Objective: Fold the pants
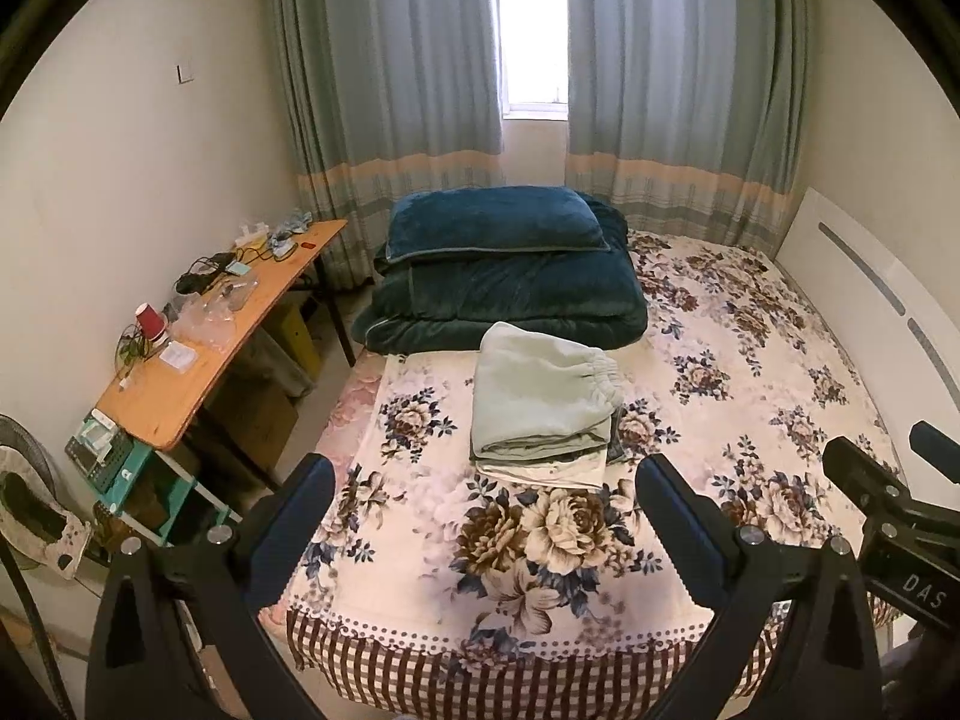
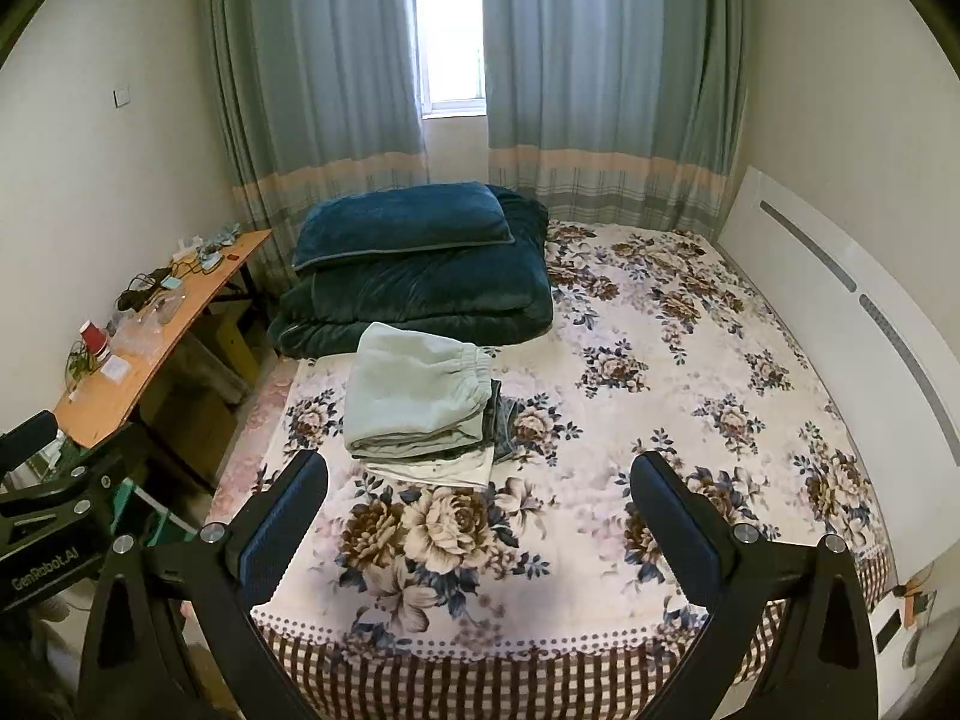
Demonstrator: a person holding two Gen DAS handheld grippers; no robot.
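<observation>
The pale green pants [image 1: 540,396] lie folded into a compact bundle in the middle of the left wrist frame, elastic waistband toward the right, resting on top of a small stack of other folded garments [image 1: 540,468] on the floral bedspread [image 1: 750,360]. In the right wrist view the same bundle sits left of centre. Behind it, toward the upper middle, is a dark teal quilt [image 1: 510,294] with a pillow [image 1: 492,222] on top.

The left gripper [image 1: 483,504] hangs at the bottom of its frame with the jaws spread wide and nothing between them, well short of the stack. The right gripper [image 2: 477,501] is likewise wide and empty, low in its frame and apart from the cloth; its body also shows at the lower right edge of the left view.

Judging from how things lie, the fold looks finished or nearly so. The risks from here seem to be these: a finger reaching back in could catch the soft top layer and drag the fold undone, or nudge the bundle off the narrower stack beneath. The waistband end looks bulkier than the other side, so a push from the left of the frame could tip it over. The wooden side table [image 1: 198,372] at the left, cluttered with a red cup [image 1: 150,321] and cables, sits close to the left gripper's side, so a wide swing could knock things there
</observation>
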